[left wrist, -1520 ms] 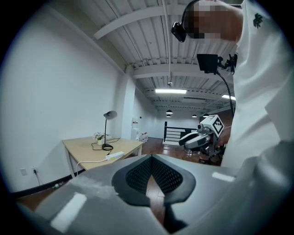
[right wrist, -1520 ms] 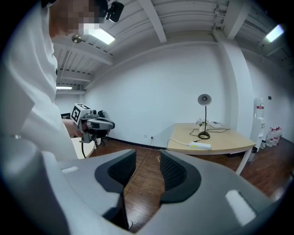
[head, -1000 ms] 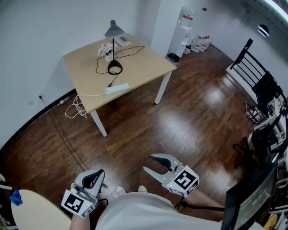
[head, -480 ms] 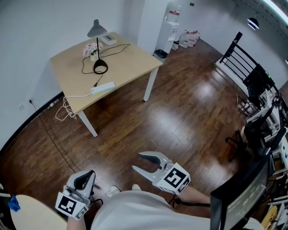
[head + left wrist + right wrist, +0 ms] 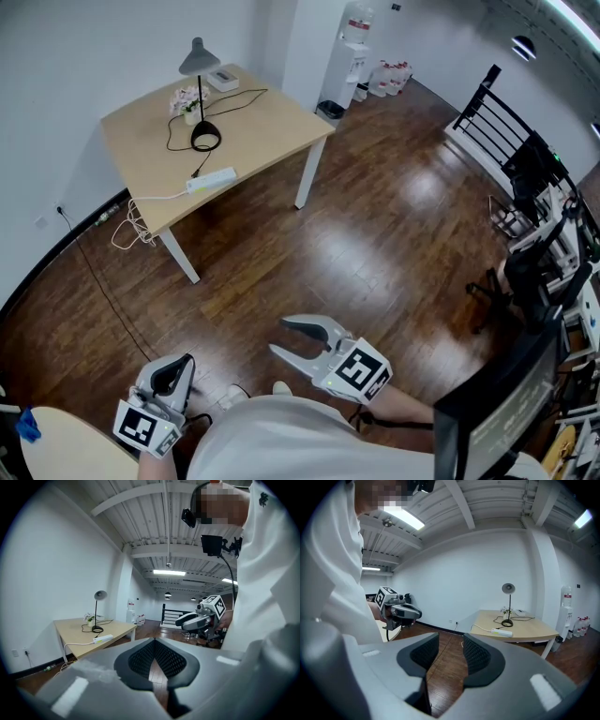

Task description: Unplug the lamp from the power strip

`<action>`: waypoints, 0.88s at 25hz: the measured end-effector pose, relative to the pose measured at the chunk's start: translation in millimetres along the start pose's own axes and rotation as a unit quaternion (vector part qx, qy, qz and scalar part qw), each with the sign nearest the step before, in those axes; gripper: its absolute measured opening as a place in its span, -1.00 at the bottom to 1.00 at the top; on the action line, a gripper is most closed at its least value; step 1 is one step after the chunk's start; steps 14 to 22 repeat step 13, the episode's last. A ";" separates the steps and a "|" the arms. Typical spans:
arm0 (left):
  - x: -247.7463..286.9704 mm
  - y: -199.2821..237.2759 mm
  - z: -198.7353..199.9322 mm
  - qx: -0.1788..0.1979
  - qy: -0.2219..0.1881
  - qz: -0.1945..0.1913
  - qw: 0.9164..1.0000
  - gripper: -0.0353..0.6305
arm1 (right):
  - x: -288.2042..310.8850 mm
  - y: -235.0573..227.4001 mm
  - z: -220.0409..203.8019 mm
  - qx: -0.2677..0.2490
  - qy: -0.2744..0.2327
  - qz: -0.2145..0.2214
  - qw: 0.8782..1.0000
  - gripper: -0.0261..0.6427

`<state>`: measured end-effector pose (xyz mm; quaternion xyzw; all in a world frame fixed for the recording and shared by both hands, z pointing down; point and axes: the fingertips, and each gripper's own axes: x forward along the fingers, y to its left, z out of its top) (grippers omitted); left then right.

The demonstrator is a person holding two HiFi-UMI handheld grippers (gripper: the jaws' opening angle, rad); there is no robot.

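A grey desk lamp [image 5: 200, 97] stands on the wooden table [image 5: 253, 127] far ahead, its black cord running to a white power strip [image 5: 210, 179] near the table's front edge. Both grippers are held low by the person's body, far from the table. My left gripper [image 5: 176, 373] is shut on nothing. My right gripper [image 5: 281, 337] is open and holds nothing. In the left gripper view, the lamp [image 5: 97, 612] and power strip [image 5: 103, 639] show beyond the shut left gripper [image 5: 153, 641]. The right gripper view has the lamp [image 5: 507, 604] and strip [image 5: 501, 631] past the open right gripper [image 5: 451, 644].
A small flower pot [image 5: 187, 106] and a white box [image 5: 223, 79] sit on the table by the lamp. The strip's white cable [image 5: 131, 223] hangs to a wall socket. A water dispenser [image 5: 345, 56], black railing [image 5: 492, 122] and a monitor [image 5: 506, 412] stand around the dark wood floor.
The table has slid up and to the left in the head view as the view shifted. Both grippers keep their places by the body, left shut and right open.
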<state>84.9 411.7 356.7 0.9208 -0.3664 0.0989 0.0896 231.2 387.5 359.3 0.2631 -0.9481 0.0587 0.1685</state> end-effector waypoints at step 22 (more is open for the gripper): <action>-17.2 35.6 -14.9 -0.012 -0.003 -0.009 1.000 -0.88 | 40.5 11.3 5.2 0.004 0.015 -0.006 1.000 -0.44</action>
